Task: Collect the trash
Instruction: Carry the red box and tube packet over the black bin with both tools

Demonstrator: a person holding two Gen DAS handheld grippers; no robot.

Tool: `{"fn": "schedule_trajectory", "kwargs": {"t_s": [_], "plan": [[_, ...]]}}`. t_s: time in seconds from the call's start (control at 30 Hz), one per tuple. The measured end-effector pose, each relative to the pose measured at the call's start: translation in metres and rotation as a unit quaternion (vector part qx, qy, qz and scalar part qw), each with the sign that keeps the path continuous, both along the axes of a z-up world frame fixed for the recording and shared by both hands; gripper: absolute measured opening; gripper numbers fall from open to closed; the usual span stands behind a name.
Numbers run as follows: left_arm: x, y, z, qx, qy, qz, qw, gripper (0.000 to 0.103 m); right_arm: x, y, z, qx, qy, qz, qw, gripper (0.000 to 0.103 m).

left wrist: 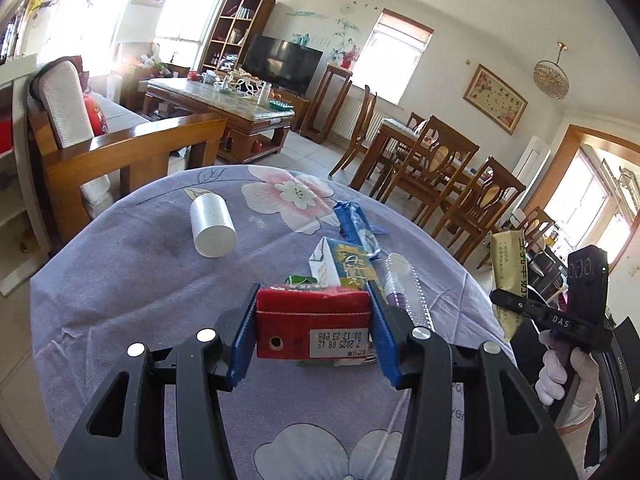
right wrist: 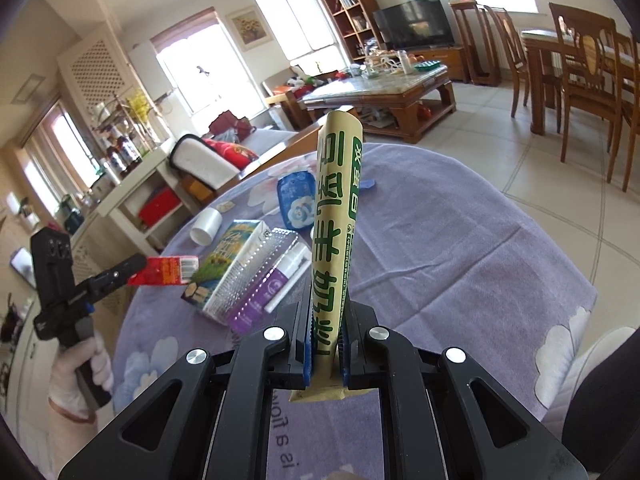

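My left gripper (left wrist: 312,322) is shut on a red drink carton (left wrist: 312,320) and holds it above the round table; it also shows in the right wrist view (right wrist: 168,270). My right gripper (right wrist: 326,340) is shut on a tan wrapper with green print (right wrist: 334,216), standing upright between the blue pads; it shows in the left wrist view (left wrist: 510,276) off the table's right edge. On the purple floral tablecloth (left wrist: 140,280) lie a white cup on its side (left wrist: 212,226), a green-and-white carton (left wrist: 344,266), a blue wrapper (left wrist: 354,220) and a clear blister pack (left wrist: 404,288).
The table (right wrist: 460,248) stands in a living room. A wooden sofa (left wrist: 100,148) is behind it on the left, a coffee table (left wrist: 232,108) farther back, and dining chairs (left wrist: 452,176) on the right. A white shelf unit (right wrist: 132,184) is to the left.
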State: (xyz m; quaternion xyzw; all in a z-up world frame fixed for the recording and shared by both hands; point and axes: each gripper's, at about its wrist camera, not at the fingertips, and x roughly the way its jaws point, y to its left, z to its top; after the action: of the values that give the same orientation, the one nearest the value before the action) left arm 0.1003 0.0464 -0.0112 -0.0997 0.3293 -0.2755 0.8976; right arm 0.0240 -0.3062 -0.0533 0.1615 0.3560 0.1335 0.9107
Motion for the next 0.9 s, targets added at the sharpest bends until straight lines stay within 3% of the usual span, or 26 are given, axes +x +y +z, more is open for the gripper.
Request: {"fn": "schedule_trajectory", "kwargs": {"t_s": [0.3,0.5,0.7,0.9], "plan": [[-0.015,-0.011,0.017,-0.014,-0.019,0.000,0.9997,0.050,-0.038,-0.022,0.000,0.016,-0.008,-0.017,1.000,0.010],[-0.025,-0.038,0.031,-0.027,-0.030,-0.035,0.9986,0.050,-0.057,-0.043,0.003,0.033,-0.021,-0.035,0.999,0.010],[-0.038,-0.106,0.044,-0.033,-0.042,-0.105,0.9930,0.050,-0.087,-0.079,0.010,0.049,-0.041,-0.074,0.995,0.011],[-0.051,-0.201,0.040,-0.048,-0.035,-0.197,0.9786,0.050,-0.126,-0.142,0.014,0.056,-0.055,-0.142,0.987,0.011]]}}
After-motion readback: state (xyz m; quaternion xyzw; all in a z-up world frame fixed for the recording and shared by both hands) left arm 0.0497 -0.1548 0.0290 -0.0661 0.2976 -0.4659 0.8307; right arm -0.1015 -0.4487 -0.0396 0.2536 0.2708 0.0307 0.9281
